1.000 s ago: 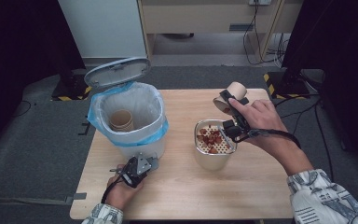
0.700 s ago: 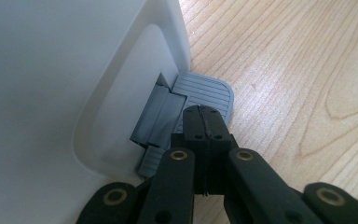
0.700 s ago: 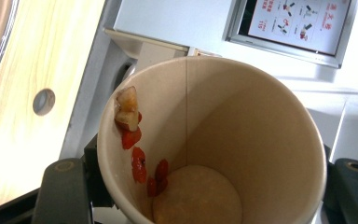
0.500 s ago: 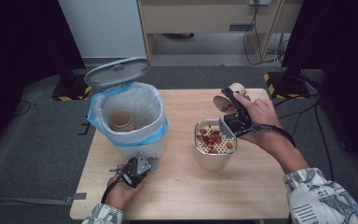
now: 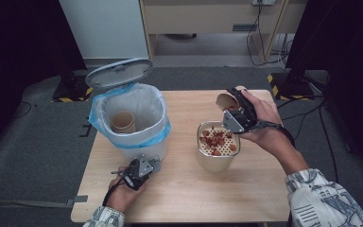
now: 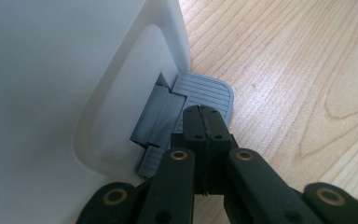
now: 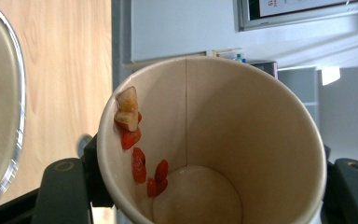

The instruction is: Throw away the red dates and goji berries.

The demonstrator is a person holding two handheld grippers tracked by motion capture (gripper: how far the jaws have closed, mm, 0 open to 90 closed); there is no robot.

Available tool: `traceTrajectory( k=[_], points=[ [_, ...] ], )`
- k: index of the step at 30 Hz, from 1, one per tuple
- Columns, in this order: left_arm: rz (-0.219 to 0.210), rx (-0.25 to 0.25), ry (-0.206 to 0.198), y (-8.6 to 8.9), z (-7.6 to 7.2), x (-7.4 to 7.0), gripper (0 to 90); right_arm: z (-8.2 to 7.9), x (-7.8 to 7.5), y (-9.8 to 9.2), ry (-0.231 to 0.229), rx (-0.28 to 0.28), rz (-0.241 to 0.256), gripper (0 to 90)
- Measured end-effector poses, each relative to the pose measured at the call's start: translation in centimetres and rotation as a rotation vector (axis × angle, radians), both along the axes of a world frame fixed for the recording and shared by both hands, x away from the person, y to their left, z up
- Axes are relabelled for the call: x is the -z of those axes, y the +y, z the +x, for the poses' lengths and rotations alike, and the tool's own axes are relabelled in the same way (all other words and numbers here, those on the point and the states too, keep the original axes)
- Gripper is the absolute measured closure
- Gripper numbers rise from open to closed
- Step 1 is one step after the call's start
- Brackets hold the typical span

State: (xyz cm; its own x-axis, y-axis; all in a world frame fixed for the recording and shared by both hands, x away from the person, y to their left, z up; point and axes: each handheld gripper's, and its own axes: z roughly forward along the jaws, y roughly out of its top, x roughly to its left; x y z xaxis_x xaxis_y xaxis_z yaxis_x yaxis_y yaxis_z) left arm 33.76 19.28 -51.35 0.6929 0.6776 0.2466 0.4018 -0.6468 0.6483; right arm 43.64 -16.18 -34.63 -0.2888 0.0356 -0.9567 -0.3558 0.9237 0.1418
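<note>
My right gripper (image 5: 234,106) is shut on a paper cup (image 5: 226,101), held tilted with its mouth toward a beige pot (image 5: 214,163). The pot's perforated insert (image 5: 223,150) holds several red bits (image 5: 212,141). In the right gripper view the cup (image 7: 242,121) lies on its side between my jaws (image 7: 209,191); a few red bits (image 7: 139,164) and a pale piece (image 7: 127,108) cling to its wall. My left gripper (image 5: 149,164) is shut, its tips (image 6: 204,117) resting on the grey pedal (image 6: 209,89) of the white bin (image 5: 137,150).
The bin's lid (image 5: 118,72) stands open, with a blue bag (image 5: 105,136) lining the rim and stacked paper cups (image 5: 123,121) inside. The pot's metal rim (image 7: 15,93) shows at the left of the right gripper view. The table edge (image 5: 179,221) is near my arms.
The right gripper has tipped the cup further and shifted it left and down toward the pot. The left gripper has stayed on the pedal.
</note>
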Motion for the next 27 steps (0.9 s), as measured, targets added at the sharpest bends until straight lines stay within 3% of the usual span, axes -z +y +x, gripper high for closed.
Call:
traceTrajectory(
  k=[3,6,11,12,16,27],
  points=[
    [0.0,0.0,0.0,0.0,0.0,0.0,89.9,0.2,-0.3,-0.1,0.039,-0.007,0.056,30.2],
    [0.0,0.0,0.0,0.0,0.0,0.0,89.9,0.4,-0.5,-0.3,0.095,-0.011,0.143,30.1],
    [0.0,0.0,0.0,0.0,0.0,0.0,89.9,0.6,-0.9,-0.4,0.126,-0.016,0.215,30.1],
    [-0.001,0.001,-0.001,0.0,0.0,0.0,89.9,0.6,-1.0,-0.5,0.155,-0.017,0.254,30.1],
    [0.0,0.0,0.0,0.0,0.0,0.0,89.9,0.9,-1.3,-0.5,0.207,-0.025,0.33,30.1],
    [-0.005,0.001,-0.001,0.0,0.0,0.0,89.9,1.4,-1.5,-0.6,0.282,-0.032,0.447,29.9]
  ],
)
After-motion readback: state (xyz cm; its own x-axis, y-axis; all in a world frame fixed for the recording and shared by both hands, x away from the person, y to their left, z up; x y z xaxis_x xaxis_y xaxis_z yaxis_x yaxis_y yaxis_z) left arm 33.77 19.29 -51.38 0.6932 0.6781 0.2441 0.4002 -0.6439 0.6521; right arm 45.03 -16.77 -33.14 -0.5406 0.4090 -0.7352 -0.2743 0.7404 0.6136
